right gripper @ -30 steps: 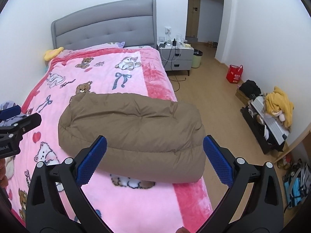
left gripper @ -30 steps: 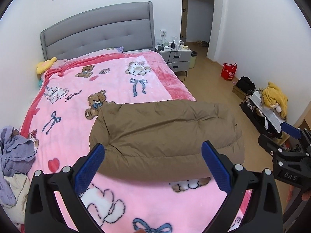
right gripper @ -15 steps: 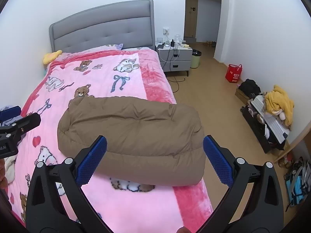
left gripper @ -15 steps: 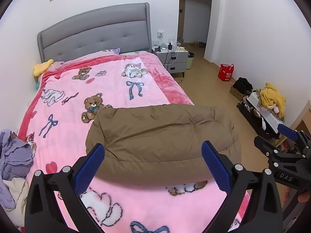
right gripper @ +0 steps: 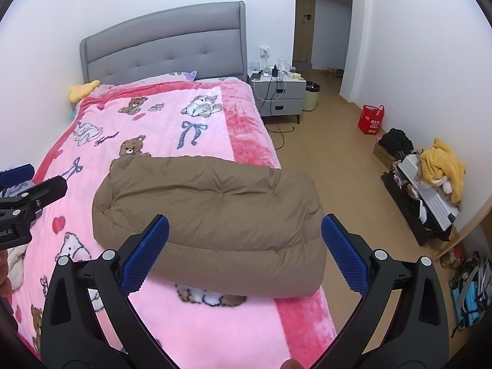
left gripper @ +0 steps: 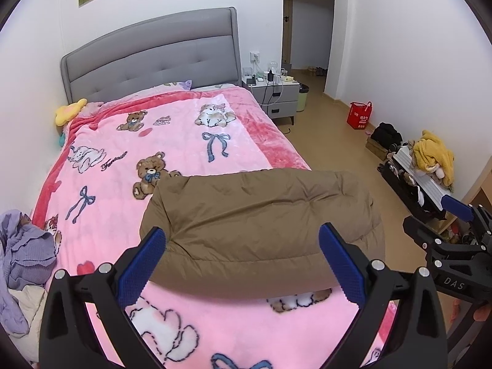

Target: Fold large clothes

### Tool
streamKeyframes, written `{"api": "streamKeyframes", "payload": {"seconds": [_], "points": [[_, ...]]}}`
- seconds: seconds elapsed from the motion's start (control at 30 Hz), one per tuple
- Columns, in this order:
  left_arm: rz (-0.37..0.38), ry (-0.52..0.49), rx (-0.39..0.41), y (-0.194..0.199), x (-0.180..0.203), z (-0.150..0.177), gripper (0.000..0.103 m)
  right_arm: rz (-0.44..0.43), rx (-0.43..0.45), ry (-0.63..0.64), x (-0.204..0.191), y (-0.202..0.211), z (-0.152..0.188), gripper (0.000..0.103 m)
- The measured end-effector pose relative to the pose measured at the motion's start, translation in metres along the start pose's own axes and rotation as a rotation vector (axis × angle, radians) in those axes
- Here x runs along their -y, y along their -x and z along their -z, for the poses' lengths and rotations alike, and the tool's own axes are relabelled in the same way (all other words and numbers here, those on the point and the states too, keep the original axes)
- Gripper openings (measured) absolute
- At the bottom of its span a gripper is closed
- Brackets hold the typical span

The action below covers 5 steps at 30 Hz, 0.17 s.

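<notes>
A brown puffy coat [left gripper: 261, 227] lies folded in a thick bundle across the near part of the bed [left gripper: 184, 153], on the pink blanket, its right end at the bed's edge. The left gripper [left gripper: 243, 258] and right gripper [right gripper: 244, 250] both hang above it, jaws spread wide, holding nothing. A heap of clothes [left gripper: 24, 252] sits at the bed's left side

Brown puffy jacket [left gripper: 264, 215] lies in front of me, folded into a thick, rounded rectangle, quilted surface creased and lumpy. It rests flat across the pink bed blanket [left gripper: 172, 141], long side crosswise. Its right end sits at the bed's edge, slightly overhanging.
</notes>
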<state>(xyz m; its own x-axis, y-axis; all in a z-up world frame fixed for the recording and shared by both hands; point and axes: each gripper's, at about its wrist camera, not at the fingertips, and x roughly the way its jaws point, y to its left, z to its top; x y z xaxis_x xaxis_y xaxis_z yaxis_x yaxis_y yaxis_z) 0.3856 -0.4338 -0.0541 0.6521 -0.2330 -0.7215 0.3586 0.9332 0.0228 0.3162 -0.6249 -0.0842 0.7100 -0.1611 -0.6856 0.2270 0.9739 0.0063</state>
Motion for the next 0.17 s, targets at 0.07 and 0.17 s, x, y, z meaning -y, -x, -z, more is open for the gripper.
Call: {"api": "streamKeyframes", "payload": {"seconds": [0.07,0.17], "points": [[0.004,0.008,0.000,0.0009,-0.0020,0.0003,0.098,-0.002,0.001,0.002,-0.0003,-0.0003,-0.0015,0.095],[0.009,0.018,-0.005,0.0018,-0.0058,0.0007,0.098,-0.002,0.001,0.003,-0.0006,-0.0003,-0.0027,0.095]]}}
